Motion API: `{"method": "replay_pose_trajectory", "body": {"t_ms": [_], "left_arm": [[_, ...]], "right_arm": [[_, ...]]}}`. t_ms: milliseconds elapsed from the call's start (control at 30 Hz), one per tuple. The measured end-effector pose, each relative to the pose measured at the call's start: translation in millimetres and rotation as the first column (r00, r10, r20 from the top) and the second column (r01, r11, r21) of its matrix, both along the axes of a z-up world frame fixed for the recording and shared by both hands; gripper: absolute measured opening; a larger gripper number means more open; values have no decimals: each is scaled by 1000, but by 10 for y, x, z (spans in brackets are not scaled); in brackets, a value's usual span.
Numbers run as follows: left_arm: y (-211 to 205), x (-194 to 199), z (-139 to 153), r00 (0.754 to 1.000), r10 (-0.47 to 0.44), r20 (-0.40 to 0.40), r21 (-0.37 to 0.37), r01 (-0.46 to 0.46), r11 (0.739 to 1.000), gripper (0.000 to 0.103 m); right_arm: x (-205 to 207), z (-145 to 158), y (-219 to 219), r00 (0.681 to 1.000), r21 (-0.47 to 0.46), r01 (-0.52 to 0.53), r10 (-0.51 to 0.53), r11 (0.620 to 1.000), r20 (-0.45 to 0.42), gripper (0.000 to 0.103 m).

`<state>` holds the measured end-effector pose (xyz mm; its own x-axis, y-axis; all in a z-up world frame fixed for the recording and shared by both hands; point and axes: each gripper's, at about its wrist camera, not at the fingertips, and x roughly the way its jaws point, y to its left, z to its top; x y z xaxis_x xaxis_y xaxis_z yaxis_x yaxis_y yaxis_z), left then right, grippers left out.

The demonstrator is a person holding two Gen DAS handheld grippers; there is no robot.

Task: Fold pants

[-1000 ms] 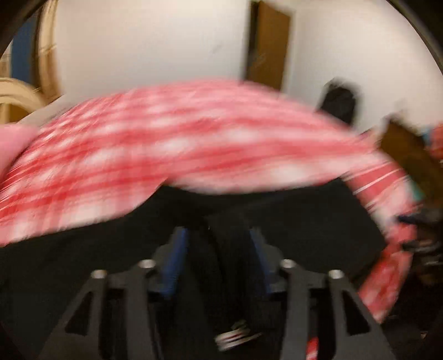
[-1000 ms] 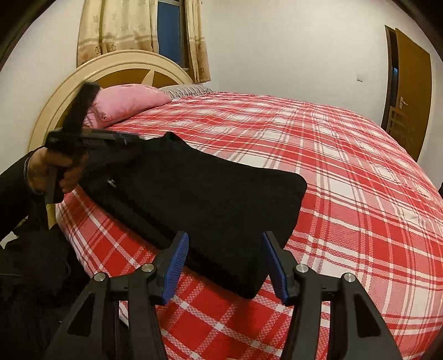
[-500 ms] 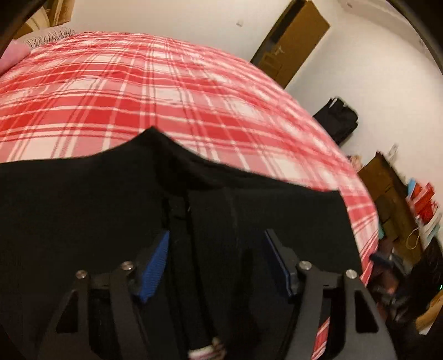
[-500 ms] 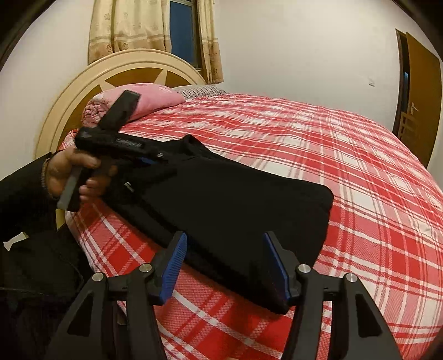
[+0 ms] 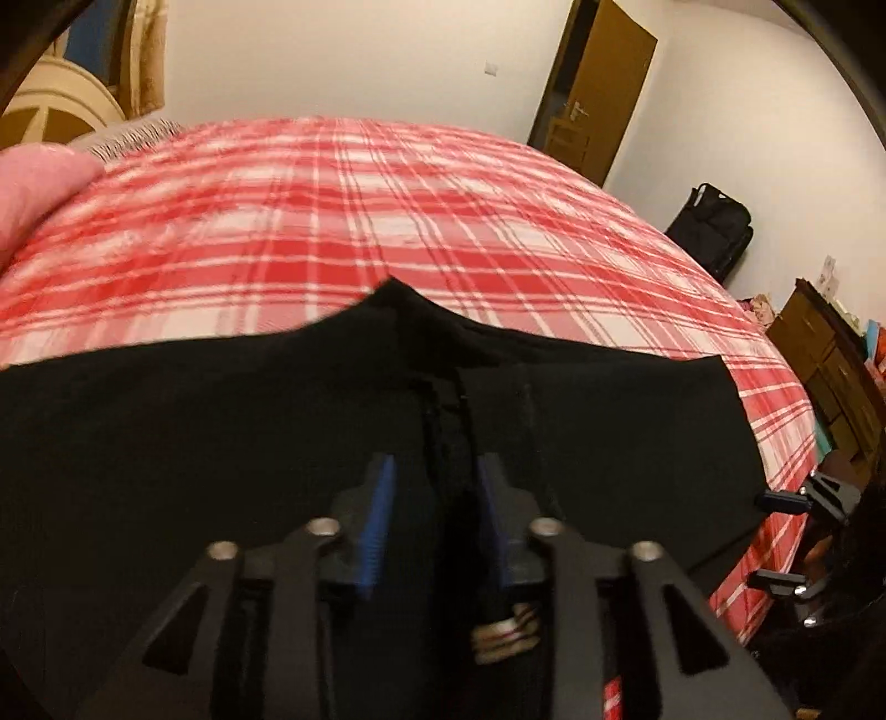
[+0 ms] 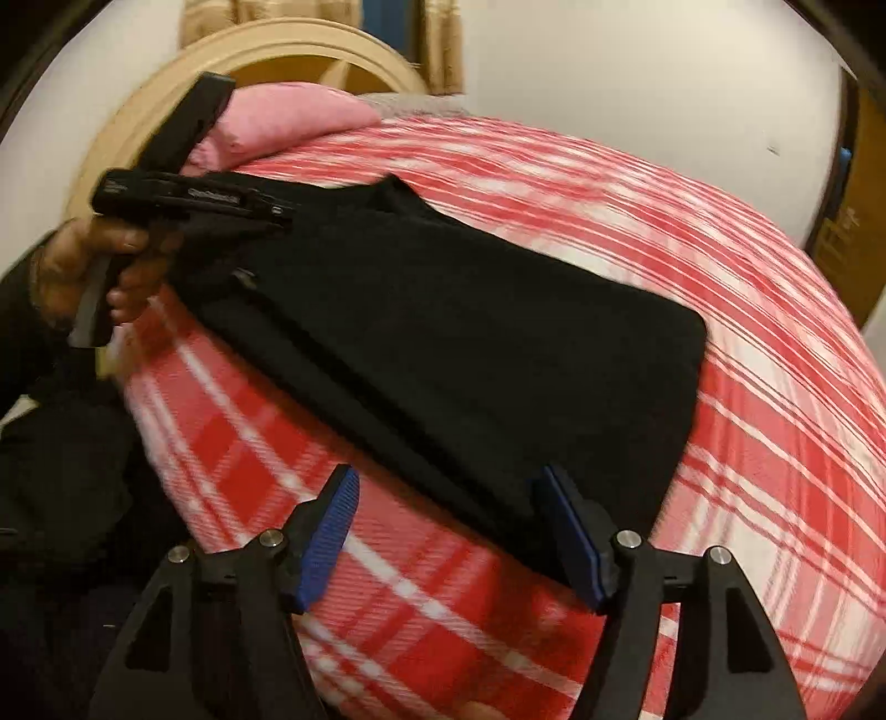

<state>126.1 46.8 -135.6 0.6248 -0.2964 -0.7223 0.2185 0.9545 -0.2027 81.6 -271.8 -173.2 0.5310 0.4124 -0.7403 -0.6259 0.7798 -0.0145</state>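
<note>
Black pants (image 6: 443, 332) lie on the red plaid bedspread (image 6: 747, 443) near the bed's edge, already folded into a compact rectangle — probably one fold left. Left gripper (image 5: 437, 504) is pinched on fabric at the waistband end; right gripper (image 6: 448, 531) hangs wide open, empty, over the near edge.

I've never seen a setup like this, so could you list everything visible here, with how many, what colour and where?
Black fabric pants: one, black, folded on the bed's near edge.
Red-and-white plaid bedspread: one, covering the bed.
Pink pillow: one, by the headboard.
Cream wooden headboard: one, behind the pillow.
Brown wooden door: one, far wall.
Black bag: one, on the floor by the wall.
Left claw: black with blue pads, closed on the pants.
Right claw: open, above the pants' edge.
Hand: one, holding the left claw.
</note>
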Motion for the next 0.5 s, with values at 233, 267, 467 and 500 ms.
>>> {"method": "replay_pose_trajectory", "body": {"t_ms": [233, 267, 467, 500], "left_arm": [[457, -181, 328, 980, 126, 154, 99, -142, 985, 94], [549, -200, 355, 974, 146, 172, 120, -168, 978, 97], [1362, -298, 321, 931, 312, 190, 217, -350, 911, 98], [1523, -317, 287, 919, 350, 184, 222, -386, 896, 98]], "right_arm": [[281, 406, 647, 993, 152, -118, 113, 981, 46, 69], [315, 412, 787, 990, 161, -141, 136, 977, 45, 69], [382, 132, 1501, 971, 147, -237, 239, 960, 6, 69], [378, 12, 1595, 966, 134, -250, 256, 959, -32, 69]]}}
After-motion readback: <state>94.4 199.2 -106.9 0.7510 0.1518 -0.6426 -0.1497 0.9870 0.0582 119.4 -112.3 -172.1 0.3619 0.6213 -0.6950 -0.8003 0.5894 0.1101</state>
